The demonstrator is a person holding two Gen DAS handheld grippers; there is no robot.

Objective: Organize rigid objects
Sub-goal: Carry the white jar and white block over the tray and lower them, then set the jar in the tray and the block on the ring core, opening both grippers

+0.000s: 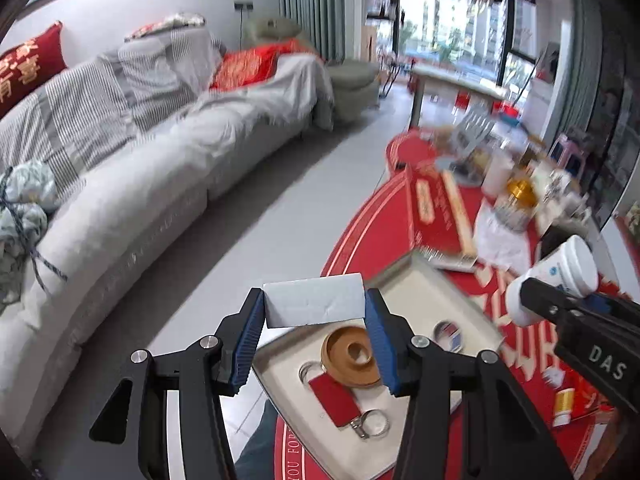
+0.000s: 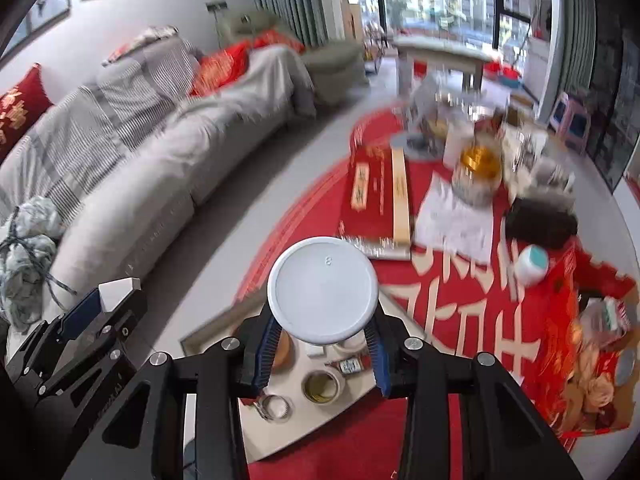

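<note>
My left gripper (image 1: 316,306) is shut on a small white box (image 1: 316,300) and holds it above the near left corner of a shallow beige tray (image 1: 424,292). The tray holds a brown tape roll (image 1: 352,356), a red tag with key rings (image 1: 336,398) and a small round tin (image 1: 450,334). My right gripper (image 2: 322,332) is shut on a white plastic jar (image 2: 323,290), its flat end towards the camera, above the same tray (image 2: 288,384). The jar also shows in the left wrist view (image 1: 560,276), and the box in the right wrist view (image 2: 116,290).
The tray lies on a round table with a red cloth (image 1: 372,236). Further back on it are a red book (image 1: 434,208), white paper (image 2: 456,220), a gold-lidded jar (image 2: 478,168), a black pouch (image 2: 540,220) and red packaging (image 2: 592,360). A grey sofa (image 1: 140,168) stands left.
</note>
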